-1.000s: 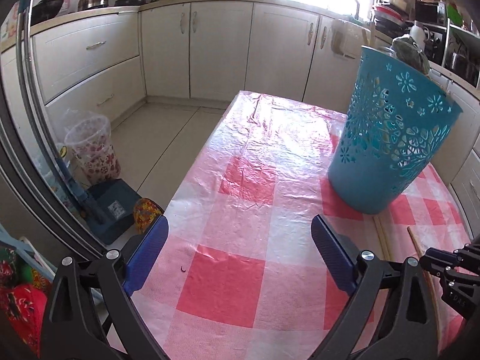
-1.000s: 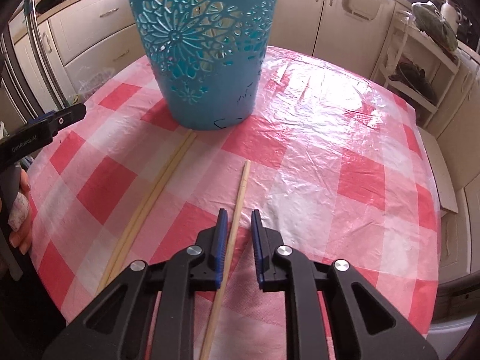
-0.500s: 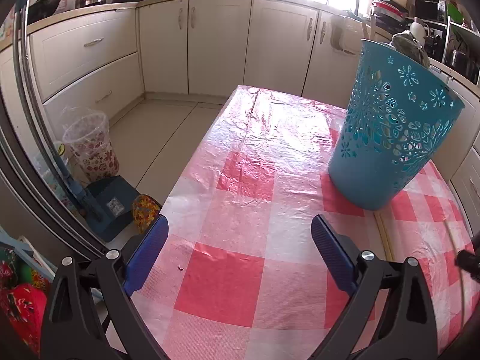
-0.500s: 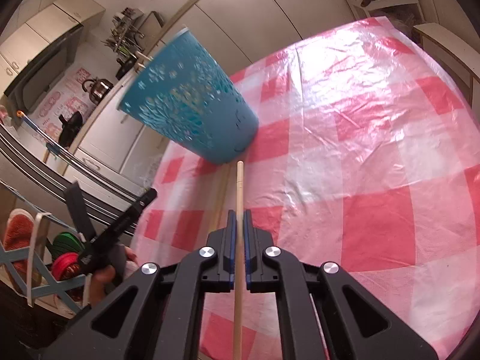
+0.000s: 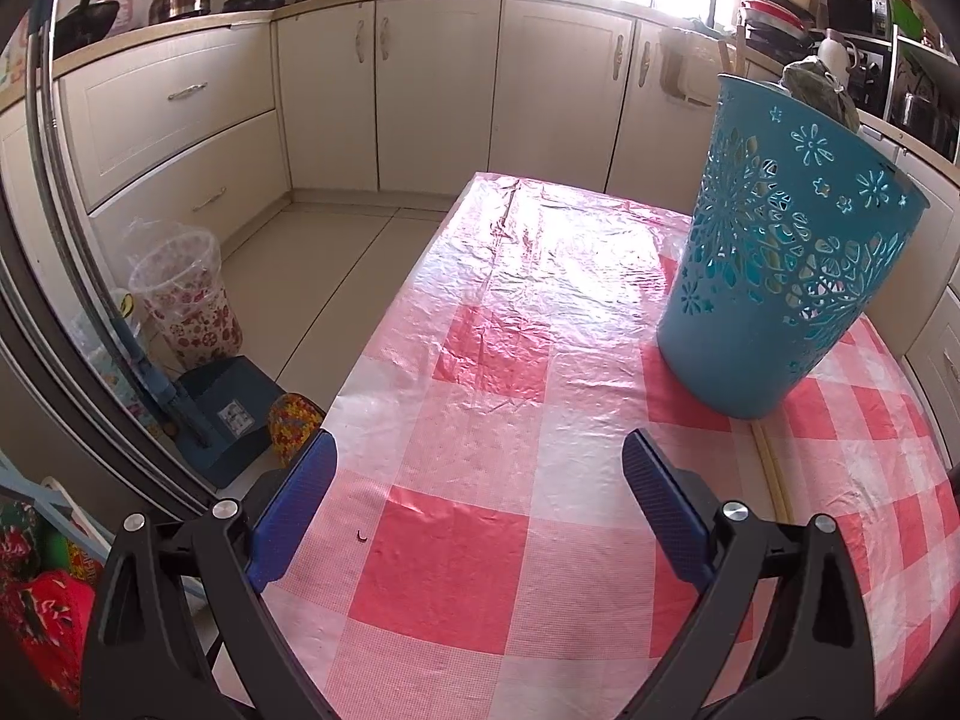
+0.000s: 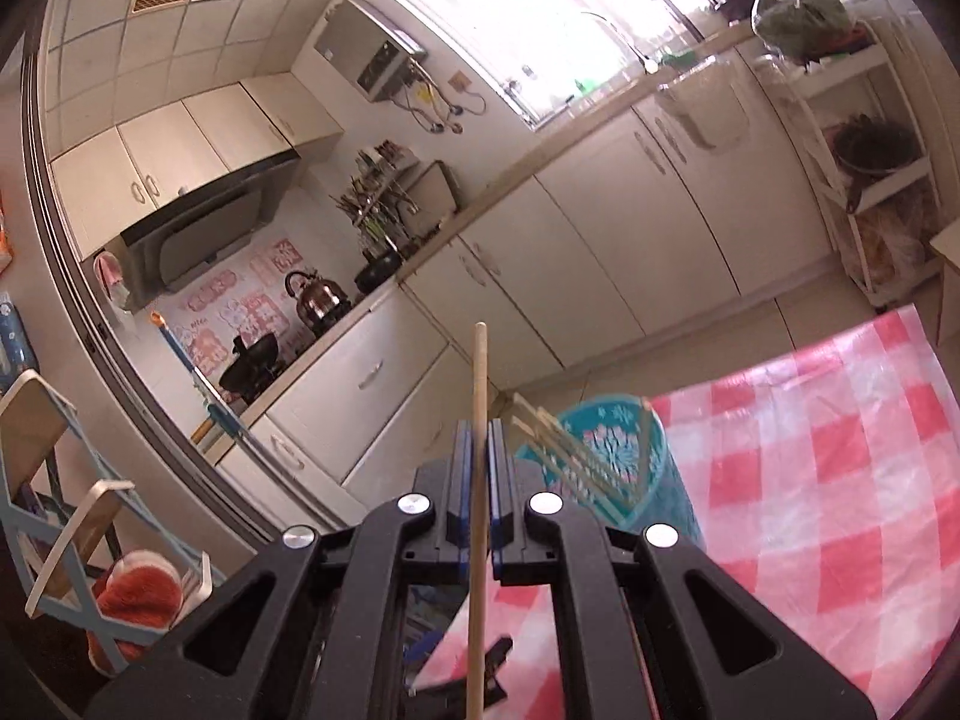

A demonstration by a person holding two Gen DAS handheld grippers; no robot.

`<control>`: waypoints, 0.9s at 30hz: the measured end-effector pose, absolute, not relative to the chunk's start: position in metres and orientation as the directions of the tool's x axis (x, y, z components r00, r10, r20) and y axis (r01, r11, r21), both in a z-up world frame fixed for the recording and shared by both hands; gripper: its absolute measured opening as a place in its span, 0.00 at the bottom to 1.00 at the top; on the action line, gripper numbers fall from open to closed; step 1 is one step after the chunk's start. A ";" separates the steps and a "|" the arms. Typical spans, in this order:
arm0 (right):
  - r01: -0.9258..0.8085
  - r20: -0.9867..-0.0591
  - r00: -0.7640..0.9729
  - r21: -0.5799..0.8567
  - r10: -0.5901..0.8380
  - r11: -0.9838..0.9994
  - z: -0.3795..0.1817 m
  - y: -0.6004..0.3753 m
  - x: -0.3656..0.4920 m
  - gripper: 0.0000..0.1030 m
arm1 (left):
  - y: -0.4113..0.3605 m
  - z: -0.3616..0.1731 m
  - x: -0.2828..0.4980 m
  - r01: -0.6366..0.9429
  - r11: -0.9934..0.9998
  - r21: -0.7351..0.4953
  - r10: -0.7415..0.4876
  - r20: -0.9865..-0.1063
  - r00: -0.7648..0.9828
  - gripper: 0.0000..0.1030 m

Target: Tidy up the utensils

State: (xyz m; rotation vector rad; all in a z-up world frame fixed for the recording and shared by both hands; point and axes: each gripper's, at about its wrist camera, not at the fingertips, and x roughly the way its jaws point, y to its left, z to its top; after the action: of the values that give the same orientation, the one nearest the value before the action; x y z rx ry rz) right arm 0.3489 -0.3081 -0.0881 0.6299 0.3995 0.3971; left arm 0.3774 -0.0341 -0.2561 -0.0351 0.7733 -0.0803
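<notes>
Chopstick (image 6: 479, 480) between closed right tool (image 6: 479, 450) fingers.

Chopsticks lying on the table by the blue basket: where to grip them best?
Probably on the visible shaft of the chopsticks, coming straight down with jaws astride them: they lie flat and thin, one end close to the basket.

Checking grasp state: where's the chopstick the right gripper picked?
Right wrist view: the chopstick is clamped in the right gripper, lifted off the table, left of the blue basket.
</notes>
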 end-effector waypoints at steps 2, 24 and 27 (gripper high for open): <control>-0.213 -0.212 0.878 0.631 0.430 0.746 -0.079 -0.308 0.366 0.05 | -0.035 -0.256 0.377 0.061 0.996 -0.058 -0.084 -0.693 0.716 0.89; -0.069 -0.346 0.914 0.384 0.213 0.921 -0.133 -0.277 0.396 0.14 | -0.037 -0.253 0.371 0.061 0.997 -0.056 -0.083 -0.669 0.739 0.89; -0.092 -0.340 0.916 0.340 0.214 0.936 -0.132 -0.274 0.368 0.26 | -0.036 -0.253 0.372 0.056 0.997 -0.059 -0.081 -0.672 0.736 0.89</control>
State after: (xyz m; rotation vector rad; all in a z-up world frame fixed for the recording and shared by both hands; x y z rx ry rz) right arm 0.3678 -0.2745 -0.1318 0.3253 0.3825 0.1605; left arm 0.3720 -0.0355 -0.2531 -0.0354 0.7394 -0.0750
